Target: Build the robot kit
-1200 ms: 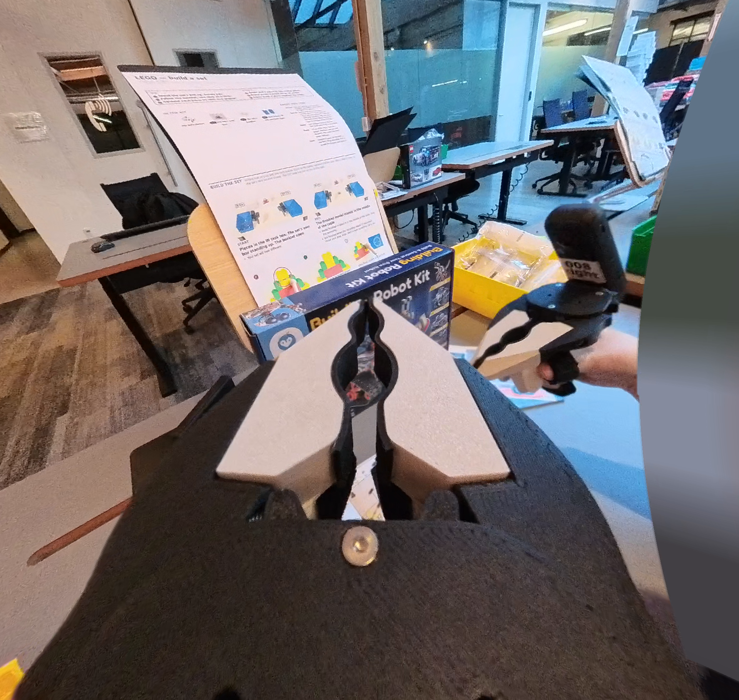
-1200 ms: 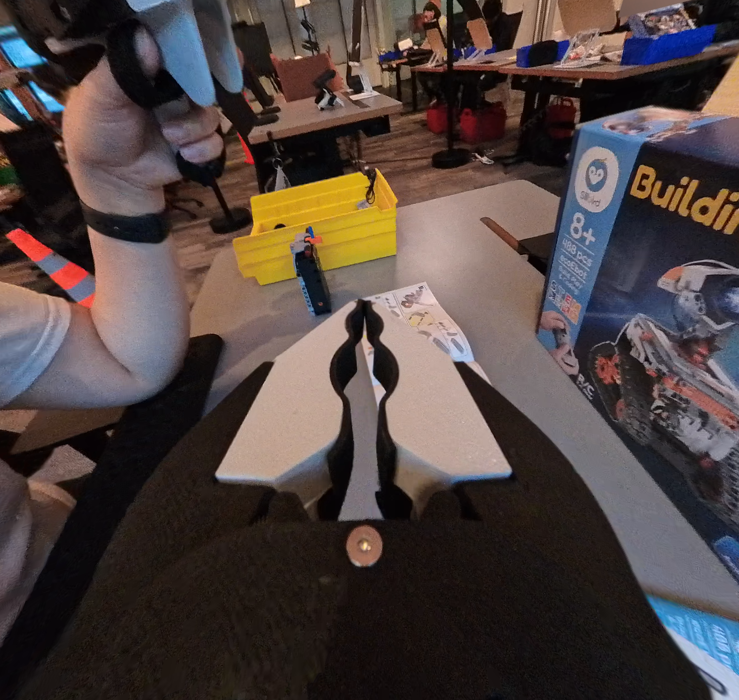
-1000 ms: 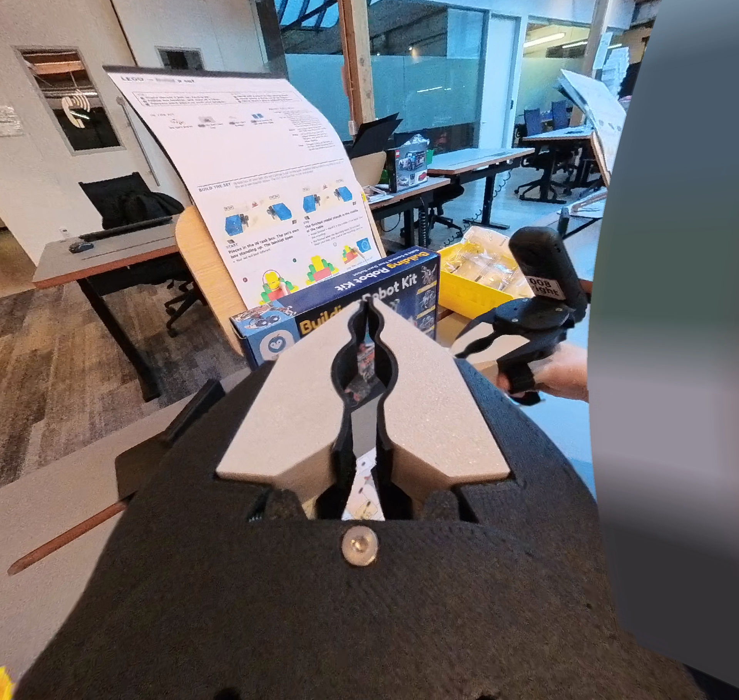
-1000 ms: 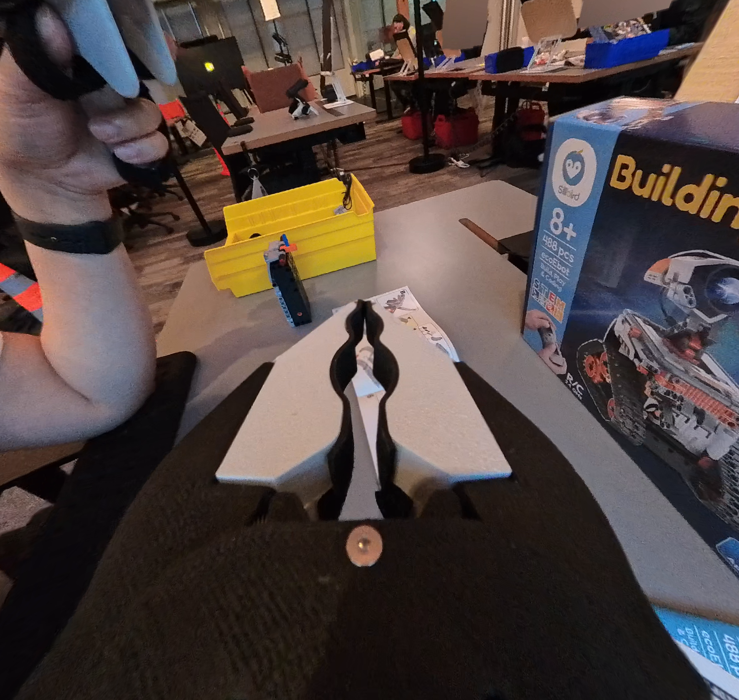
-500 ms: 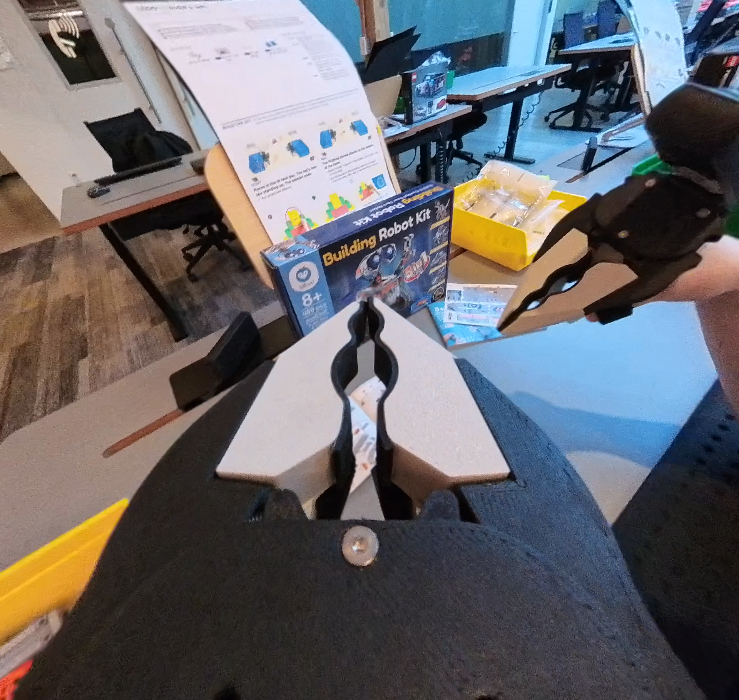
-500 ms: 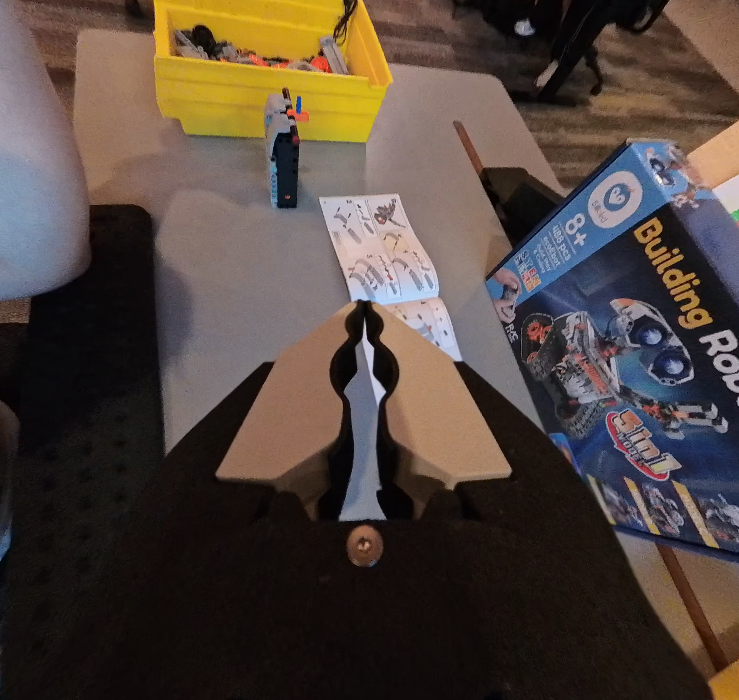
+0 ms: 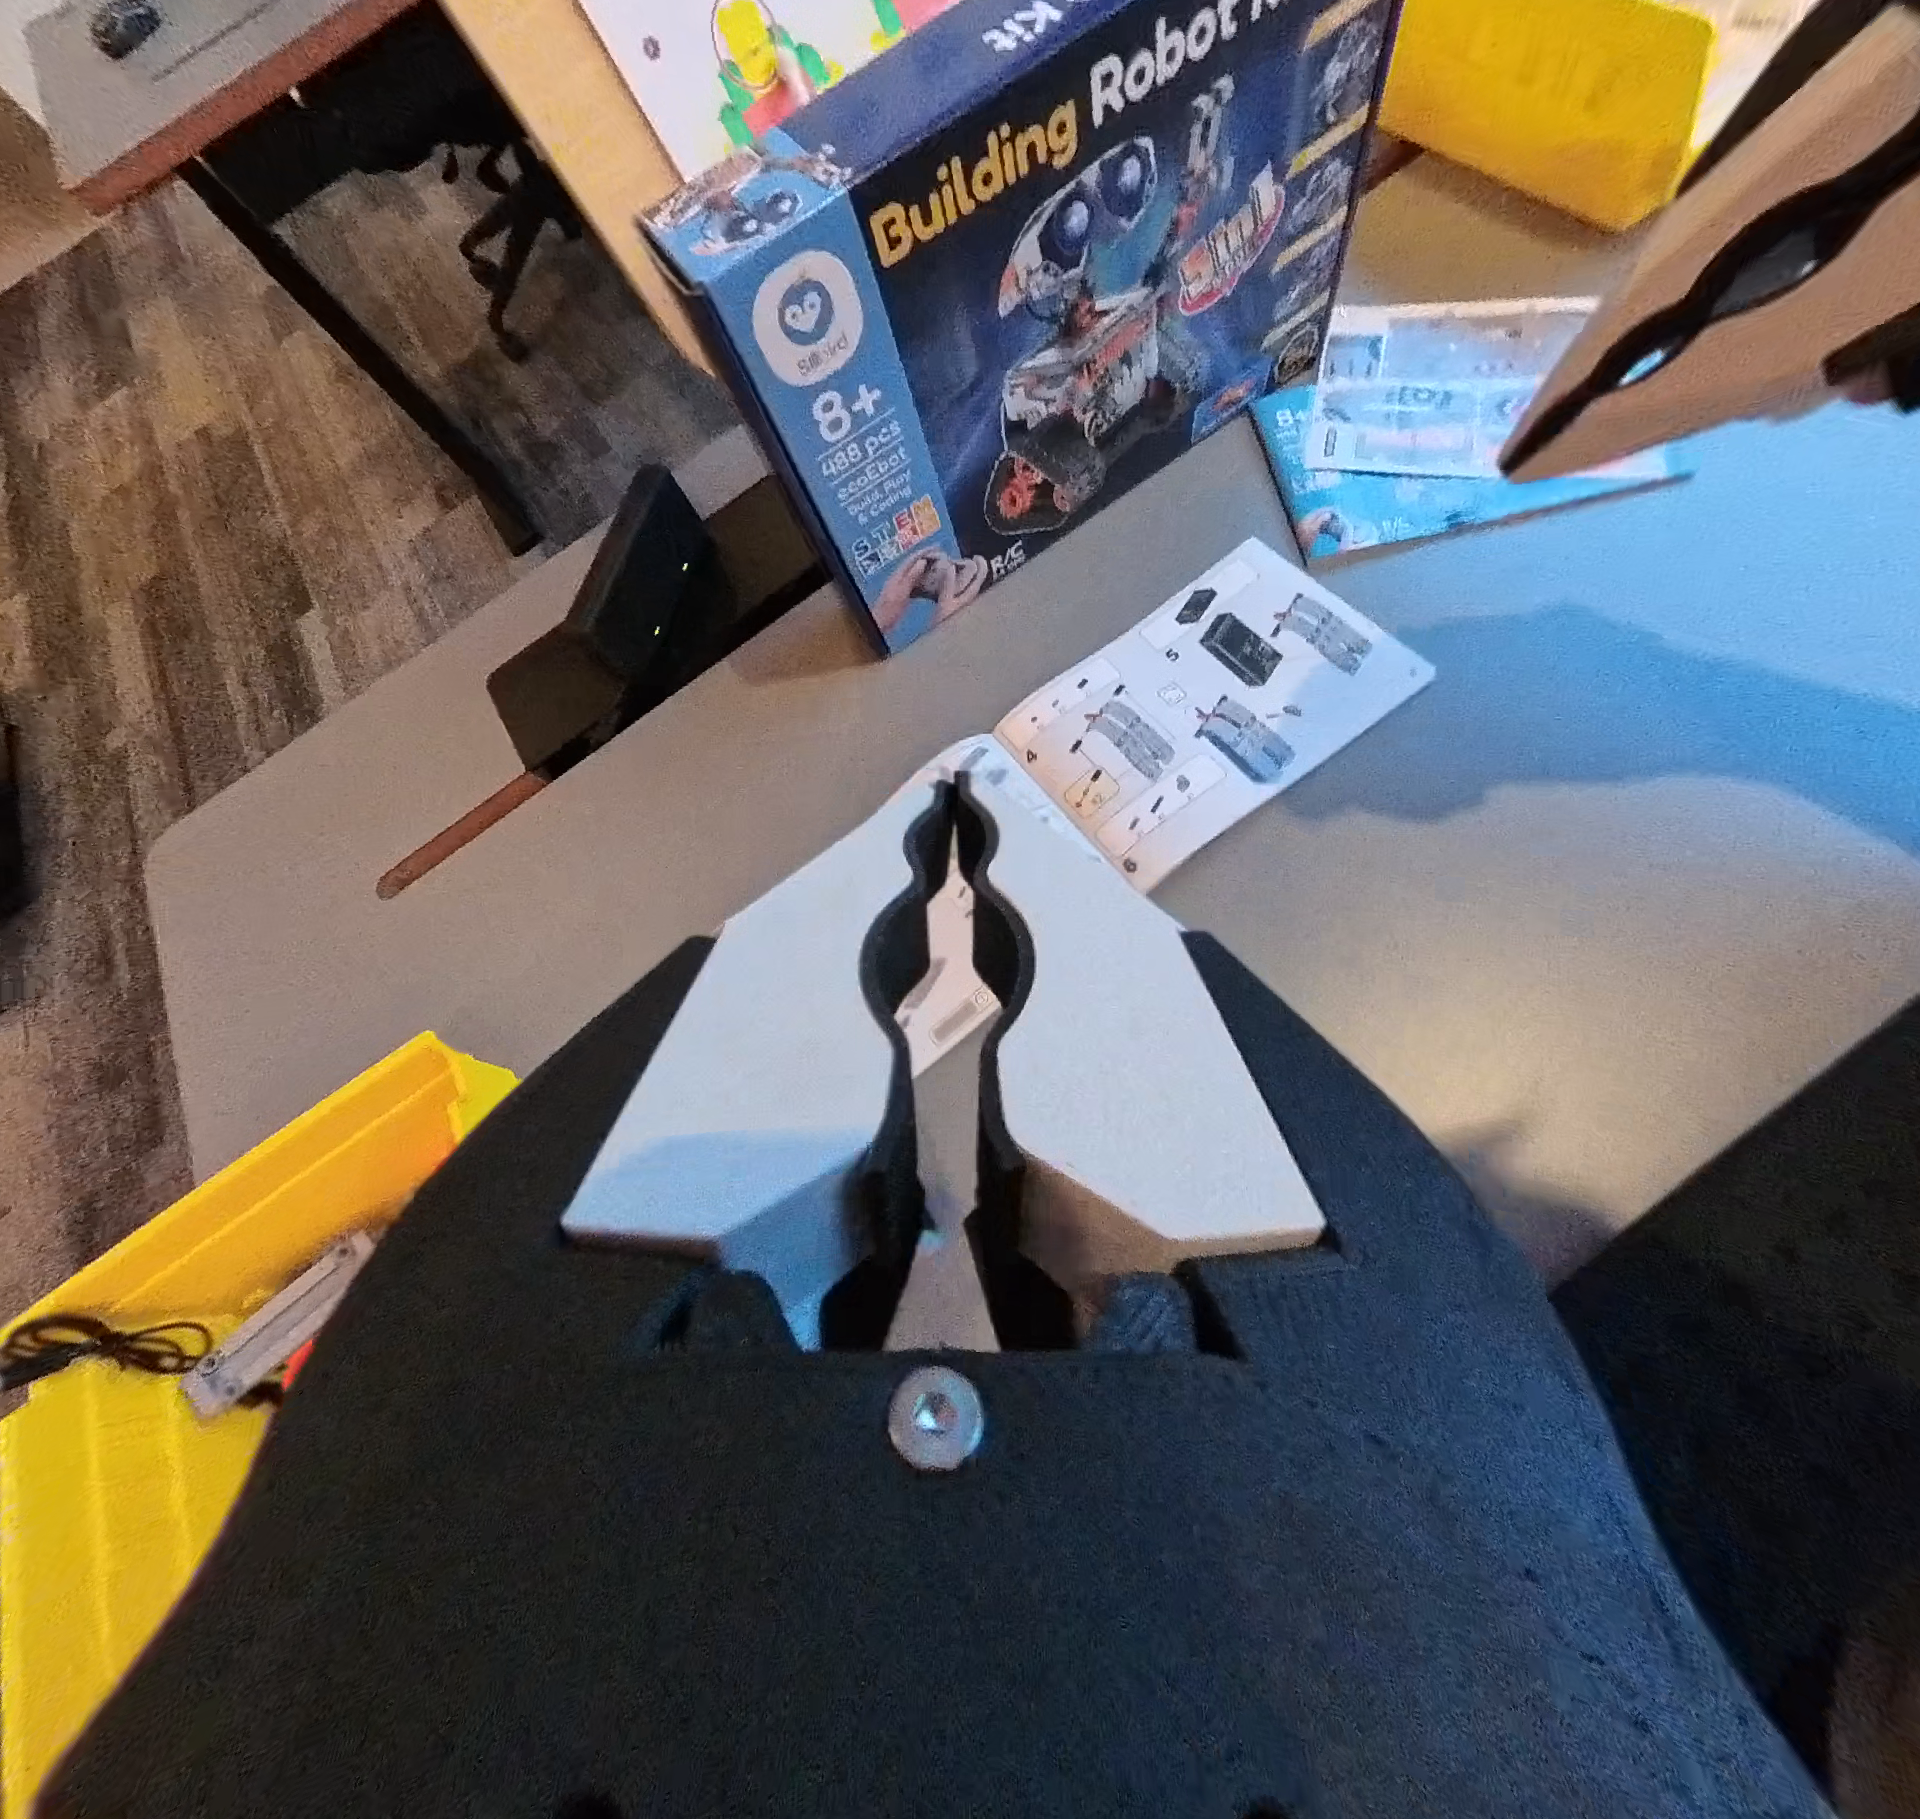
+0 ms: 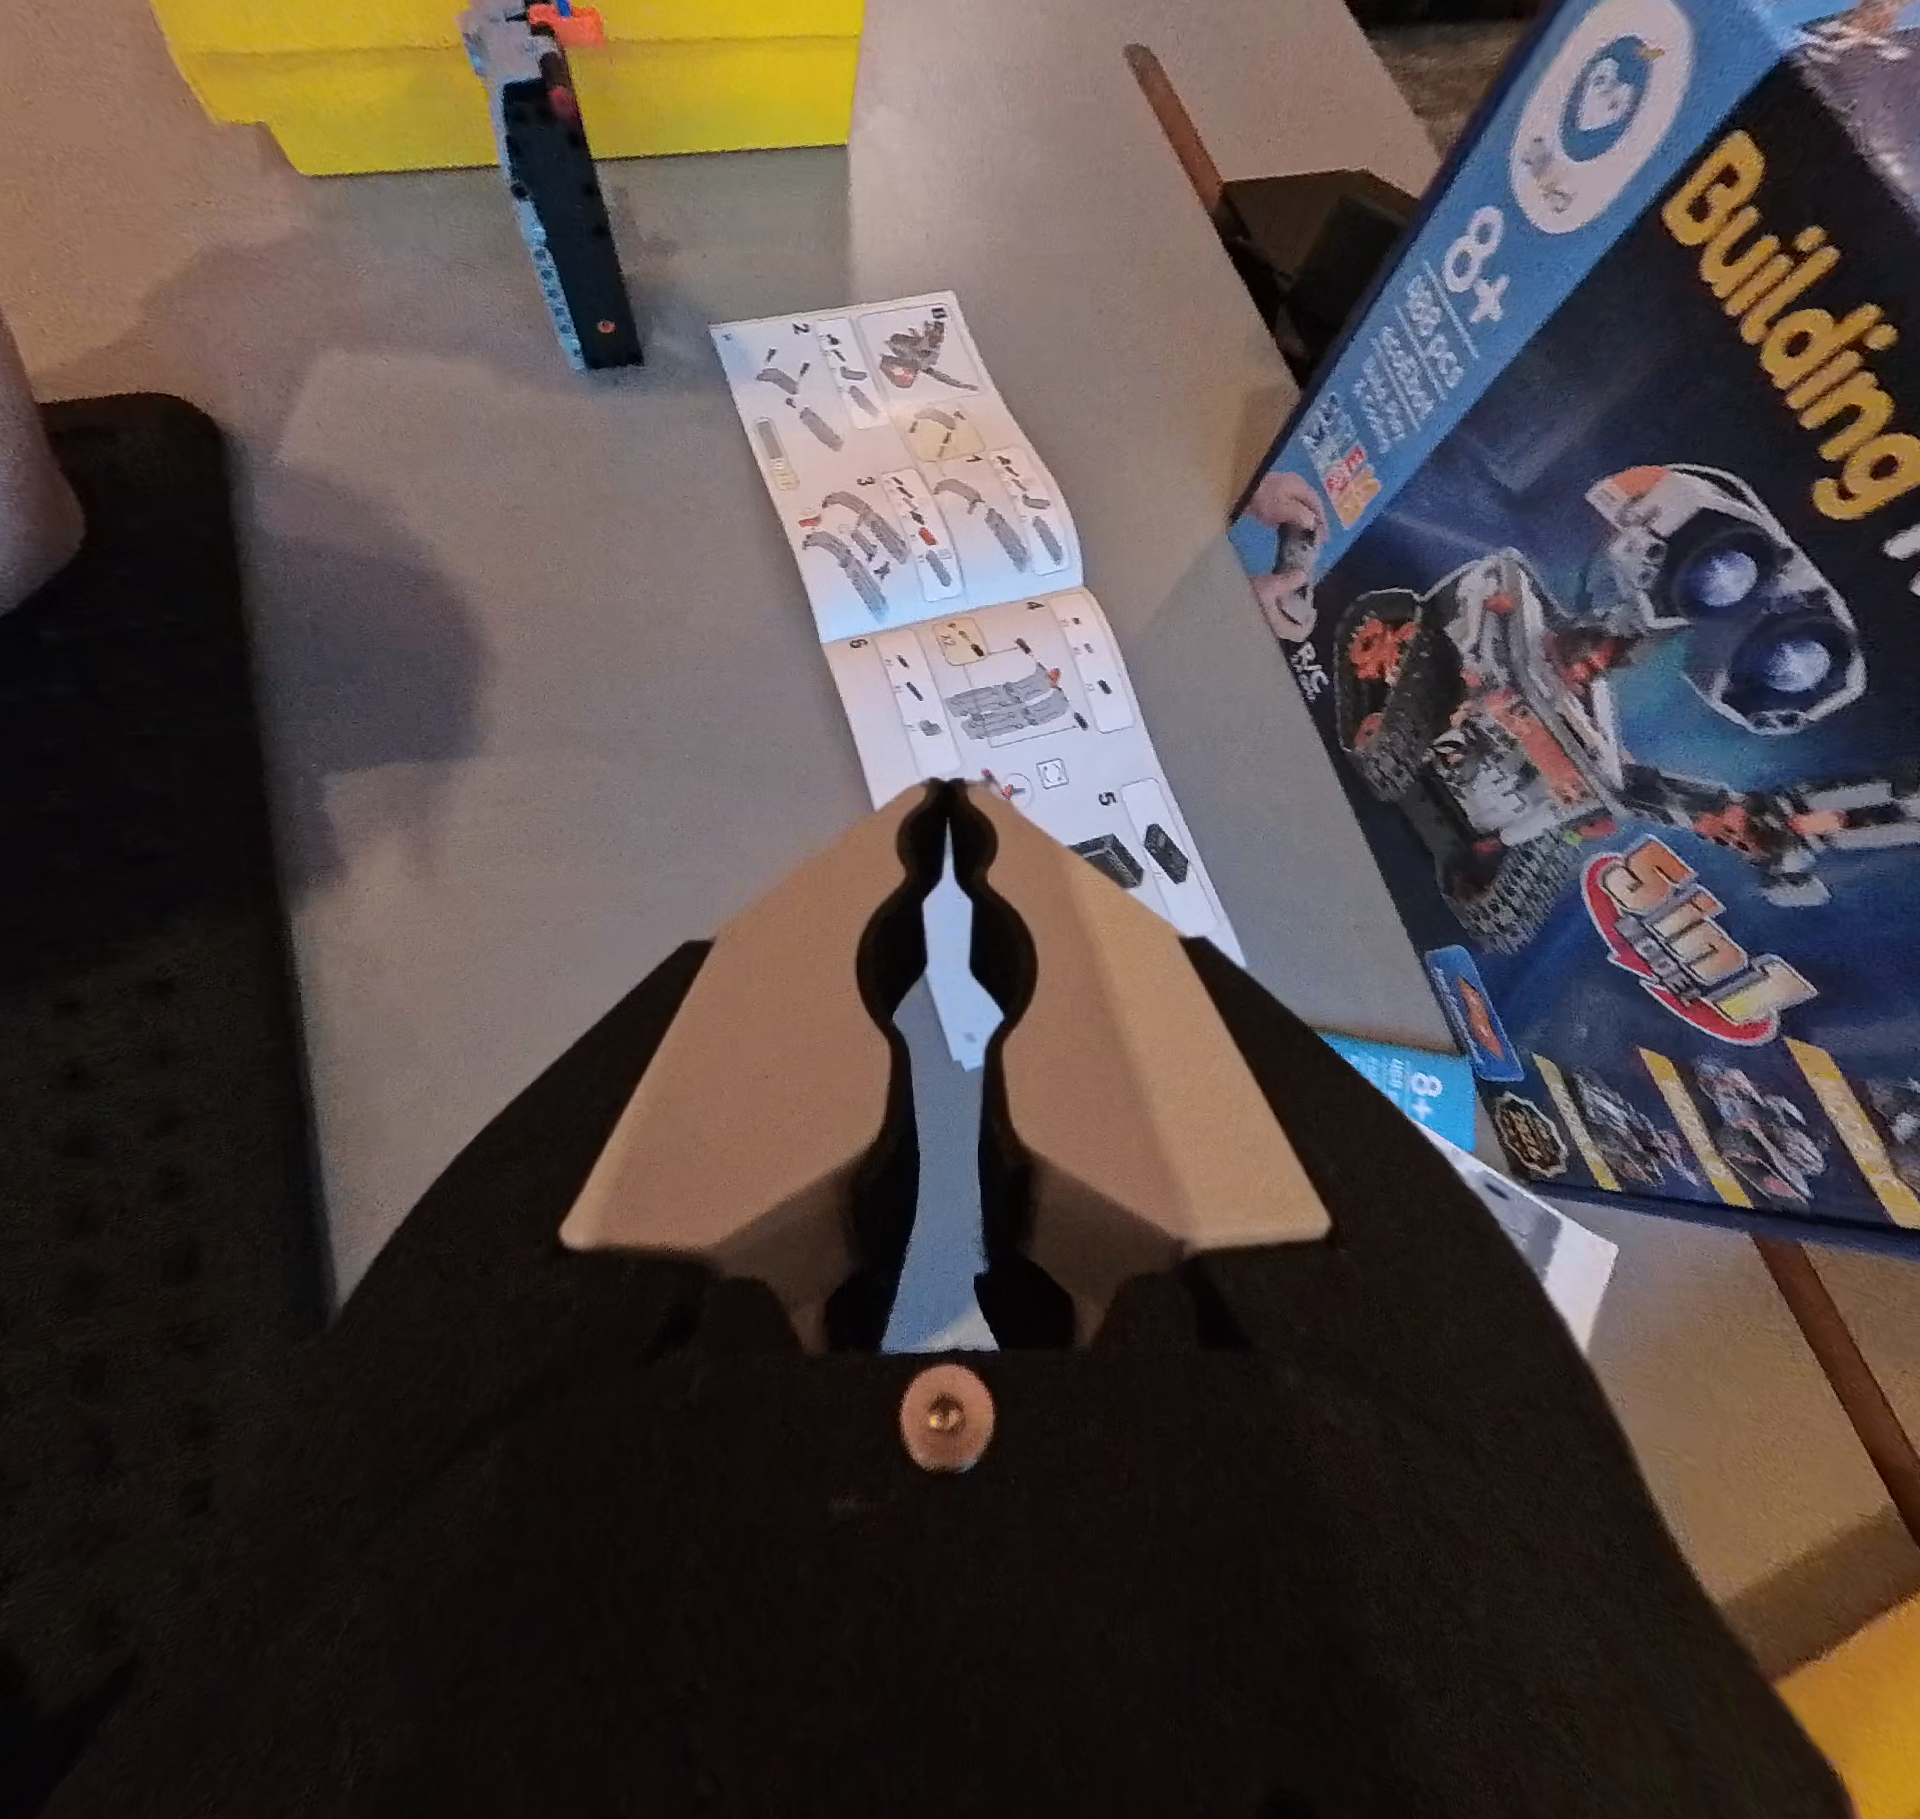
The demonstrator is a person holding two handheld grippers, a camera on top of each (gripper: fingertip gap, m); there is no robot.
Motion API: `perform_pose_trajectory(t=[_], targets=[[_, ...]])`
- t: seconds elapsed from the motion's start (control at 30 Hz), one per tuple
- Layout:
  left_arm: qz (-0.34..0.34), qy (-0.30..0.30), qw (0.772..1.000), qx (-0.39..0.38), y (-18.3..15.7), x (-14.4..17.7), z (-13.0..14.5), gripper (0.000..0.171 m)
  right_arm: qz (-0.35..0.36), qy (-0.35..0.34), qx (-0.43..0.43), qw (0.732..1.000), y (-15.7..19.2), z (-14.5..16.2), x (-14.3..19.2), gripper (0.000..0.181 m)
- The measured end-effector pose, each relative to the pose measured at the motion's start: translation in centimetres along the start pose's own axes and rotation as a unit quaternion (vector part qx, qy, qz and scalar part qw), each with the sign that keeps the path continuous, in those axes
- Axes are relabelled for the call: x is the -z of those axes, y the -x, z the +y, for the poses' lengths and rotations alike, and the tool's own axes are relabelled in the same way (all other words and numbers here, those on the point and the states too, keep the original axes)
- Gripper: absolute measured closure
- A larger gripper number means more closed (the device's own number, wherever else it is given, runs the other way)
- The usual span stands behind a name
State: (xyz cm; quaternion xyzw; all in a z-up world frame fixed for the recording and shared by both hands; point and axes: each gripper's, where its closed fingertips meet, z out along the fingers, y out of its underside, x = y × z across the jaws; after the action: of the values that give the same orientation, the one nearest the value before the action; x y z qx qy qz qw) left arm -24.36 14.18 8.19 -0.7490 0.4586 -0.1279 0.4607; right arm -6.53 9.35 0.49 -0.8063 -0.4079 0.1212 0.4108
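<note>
My left gripper (image 7: 954, 784) is shut and empty, held above the grey table (image 7: 1558, 886) with its tips over the near end of an open white instruction leaflet (image 7: 1205, 720). My right gripper (image 8: 943, 788) is shut and empty too, above the same leaflet (image 8: 935, 522). It also shows at the upper right of the left wrist view (image 7: 1517, 460). A blue robot-kit box (image 7: 1039, 294) stands upright behind the leaflet and fills the right of the right wrist view (image 8: 1621, 626). A small black brick assembly (image 8: 561, 200) stands upright in front of a yellow bin (image 8: 416, 55).
A yellow bin (image 7: 156, 1354) with parts and a cable sits at my near left. Another yellow bin (image 7: 1538, 96) is at the far right. A blue booklet (image 7: 1403, 460) lies beside the box. A black block (image 7: 623, 647) sits at the table's edge. A black mat (image 8: 114, 834) lies at the left.
Both grippers have tipped downward from looking across the room to looking at the table, and have moved closer to the leaflet. Both stayed shut.
</note>
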Motion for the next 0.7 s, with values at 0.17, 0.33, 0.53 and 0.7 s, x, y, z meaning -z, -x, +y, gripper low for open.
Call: perform_pose_trajectory(t=[0.17, 0.33, 0.53, 0.7], targets=[[-0.054, -0.002, 0.998, 0.041, 2.4, 1.6, 0.9, 0.171, 0.037, -0.013, -0.004, 0.999, -2.2, 1.1, 2.4, 0.181], [-0.098, 0.011, 0.992, 0.077, 3.7, 2.1, 1.9, 0.162, 0.082, 0.01, 0.007, 0.997, -3.2, 2.3, 4.1, 0.177], [-0.018, -0.047, 0.998, 0.044, 0.1, 0.9, -1.5, 0.16, 0.091, -0.031, 0.052, 0.994, -1.6, 0.0, 6.2, 0.169], [0.007, -0.058, 0.998, 0.022, -1.0, 0.8, -2.2, 0.162, 0.078, -0.081, 0.073, 0.991, -0.4, -1.4, 7.5, 0.164]])
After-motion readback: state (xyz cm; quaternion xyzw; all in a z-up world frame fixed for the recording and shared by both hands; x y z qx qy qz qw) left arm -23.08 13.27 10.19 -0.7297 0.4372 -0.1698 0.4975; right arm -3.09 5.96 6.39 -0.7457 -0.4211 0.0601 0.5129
